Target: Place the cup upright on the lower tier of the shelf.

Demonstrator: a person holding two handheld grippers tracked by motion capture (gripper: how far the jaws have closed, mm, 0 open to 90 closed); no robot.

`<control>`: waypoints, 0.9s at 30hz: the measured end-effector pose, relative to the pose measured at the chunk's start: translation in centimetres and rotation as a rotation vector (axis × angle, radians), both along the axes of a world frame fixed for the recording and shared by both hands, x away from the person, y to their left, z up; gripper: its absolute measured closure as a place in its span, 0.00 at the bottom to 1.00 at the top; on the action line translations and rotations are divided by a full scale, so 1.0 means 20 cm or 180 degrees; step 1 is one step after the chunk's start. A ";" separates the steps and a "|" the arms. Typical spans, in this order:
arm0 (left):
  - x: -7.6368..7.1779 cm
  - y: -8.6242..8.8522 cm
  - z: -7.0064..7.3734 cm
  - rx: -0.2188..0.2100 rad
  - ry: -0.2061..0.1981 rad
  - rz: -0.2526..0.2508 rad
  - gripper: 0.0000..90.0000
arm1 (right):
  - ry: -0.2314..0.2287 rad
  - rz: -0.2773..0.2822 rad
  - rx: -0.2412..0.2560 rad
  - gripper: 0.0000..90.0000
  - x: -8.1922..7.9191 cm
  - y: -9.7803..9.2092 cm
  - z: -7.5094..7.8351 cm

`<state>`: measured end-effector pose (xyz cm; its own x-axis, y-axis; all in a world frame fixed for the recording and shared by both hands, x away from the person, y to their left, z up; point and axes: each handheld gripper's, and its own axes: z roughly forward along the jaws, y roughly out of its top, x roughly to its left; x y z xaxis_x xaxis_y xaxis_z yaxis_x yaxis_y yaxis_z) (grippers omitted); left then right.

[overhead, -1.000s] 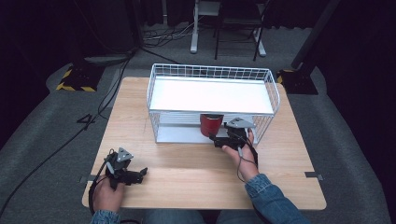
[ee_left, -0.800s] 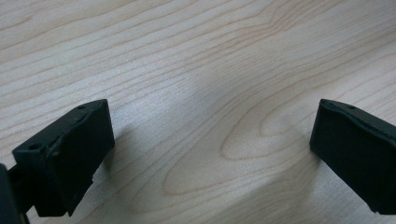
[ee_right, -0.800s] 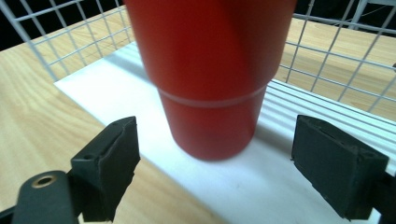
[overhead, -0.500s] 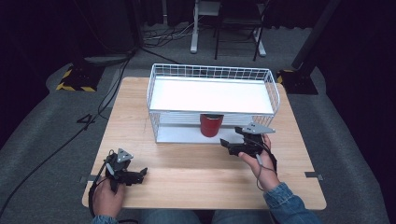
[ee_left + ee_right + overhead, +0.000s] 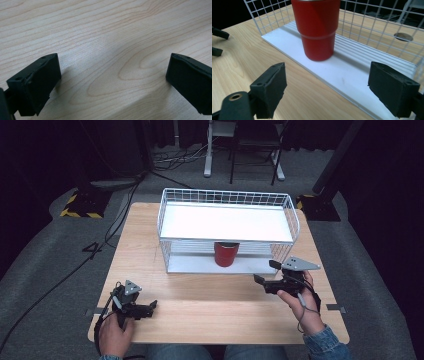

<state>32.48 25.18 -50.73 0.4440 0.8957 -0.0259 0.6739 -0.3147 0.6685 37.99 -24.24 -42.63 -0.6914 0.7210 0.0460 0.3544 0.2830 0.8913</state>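
A red cup [image 5: 226,253] stands upright on the lower white shelf [image 5: 190,265] of a white wire rack [image 5: 161,218]. My right gripper [image 5: 264,271] is open and empty, a short way to the cup's right, over the table in front of the rack. In the right gripper view the red cup [image 5: 317,27] stands beyond the wide-apart jaws of the right gripper [image 5: 332,87], on the white shelf [image 5: 352,75]. My left gripper [image 5: 151,307] rests near the table's front left, open, with only bare wood under the left gripper [image 5: 112,82].
The wooden table [image 5: 220,315] has free room between the two grippers. The rack's white top shelf [image 5: 225,222] covers the cup from above. Wire mesh [image 5: 374,25] closes the rack's back and sides. Chair legs and cables lie on the floor beyond the table.
My right gripper has drawn back from the red cup, to the right and toward the person, with its jaws open. The cup stays on the lower shelf. The left gripper has not moved.
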 end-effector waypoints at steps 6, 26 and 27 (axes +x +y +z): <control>0.01 0.00 0.00 0.0000 0.0003 0.0010 0.00 | 0.0050 -0.0065 -0.0028 0.18 -0.07 -0.09 0.00; 0.01 0.00 0.00 0.0005 0.0008 -0.0004 0.00 | 0.0323 -0.0556 -0.0147 0.18 -0.16 -0.43 -0.12; 0.01 0.00 0.00 0.0001 0.0007 -0.0002 0.00 | 0.0333 -0.0575 -0.0152 0.18 -0.16 -0.44 -0.13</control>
